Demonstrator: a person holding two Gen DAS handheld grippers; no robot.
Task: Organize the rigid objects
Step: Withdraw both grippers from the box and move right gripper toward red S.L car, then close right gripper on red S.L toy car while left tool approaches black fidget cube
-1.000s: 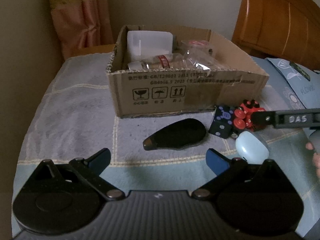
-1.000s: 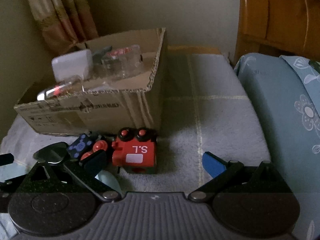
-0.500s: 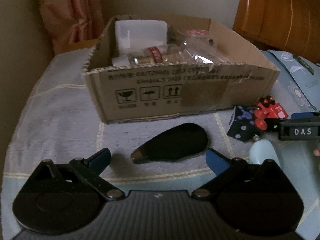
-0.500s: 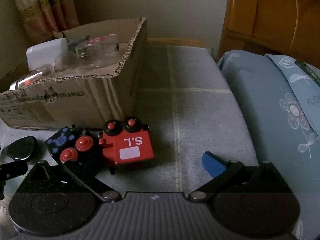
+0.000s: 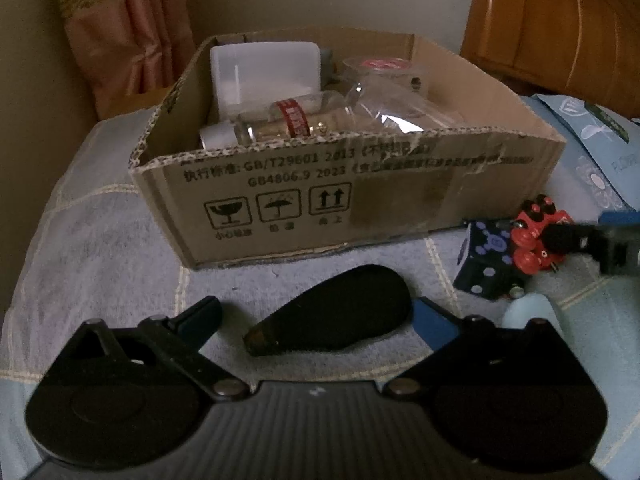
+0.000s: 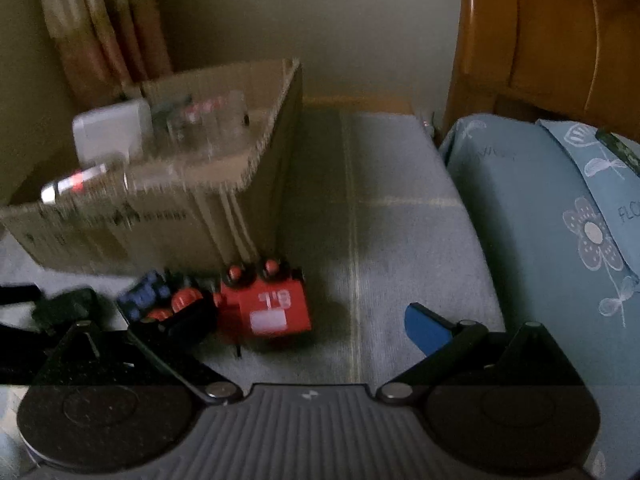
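Note:
My left gripper [image 5: 316, 318] is open, and a flat black oval object [image 5: 336, 316] lies on the bed between its fingers. Behind it stands an open cardboard box [image 5: 360, 196] holding a white container [image 5: 266, 70] and clear bottles [image 5: 304, 120]. My right gripper [image 6: 304, 320] is open around a red toy block marked "S.L" [image 6: 272, 308]; its left finger rests by the red knobs and a dark blue dotted block [image 6: 146, 294]. In the left wrist view the red toy [image 5: 538, 236] and blue block [image 5: 486, 260] sit right of the box.
A pale blue rounded object [image 5: 532, 312] lies by my left gripper's right finger. A blue flowered pillow [image 6: 560, 220] lies at right, a wooden headboard [image 6: 552, 32] behind it, and a curtain [image 5: 124, 28] at back left. The grey checked bedspread [image 6: 380, 208] covers the bed.
My left gripper has moved forward until the black object lies between its fingers. My right gripper has moved, blurring its view, and stays around the red toy.

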